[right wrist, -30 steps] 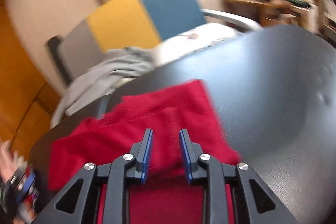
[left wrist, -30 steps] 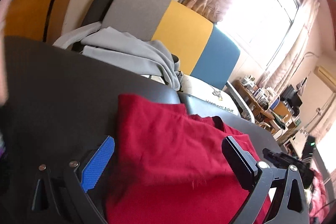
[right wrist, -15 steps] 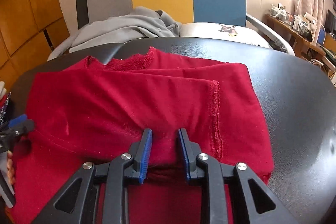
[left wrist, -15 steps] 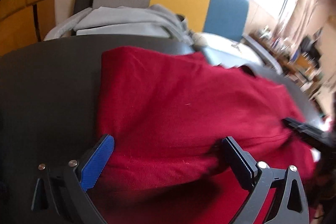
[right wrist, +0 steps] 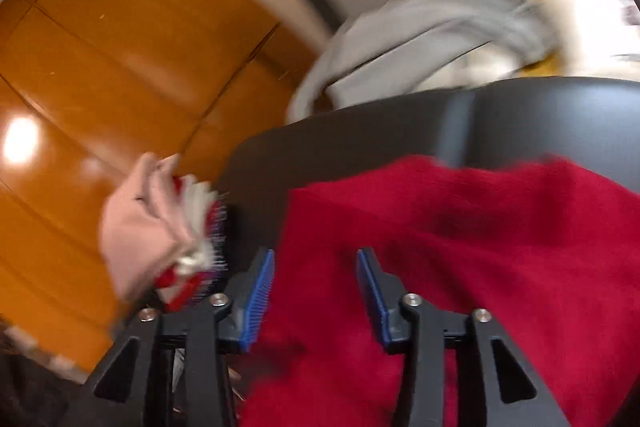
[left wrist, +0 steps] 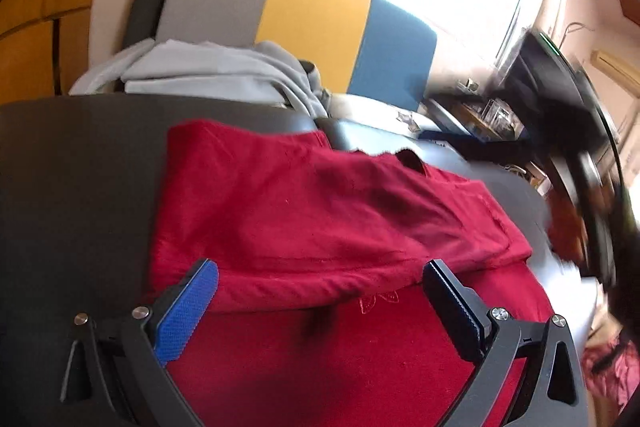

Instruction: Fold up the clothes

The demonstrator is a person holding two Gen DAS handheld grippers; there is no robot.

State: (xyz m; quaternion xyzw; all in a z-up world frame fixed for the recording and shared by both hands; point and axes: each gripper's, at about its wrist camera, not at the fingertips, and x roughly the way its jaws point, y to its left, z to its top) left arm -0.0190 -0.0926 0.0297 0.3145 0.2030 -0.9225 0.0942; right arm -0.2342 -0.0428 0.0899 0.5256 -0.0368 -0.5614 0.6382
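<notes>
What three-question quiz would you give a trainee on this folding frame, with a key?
1. True or false: the red garment lies on the dark table with one layer folded over another.
2. Multiple choice: what is draped on the striped chair behind the table? A) a grey garment B) a blue towel C) nothing
3. Fill in: the left claw has its fingers spread wide over the ____ garment.

Key: 1 true. 2 A, the grey garment. 3 red.
</notes>
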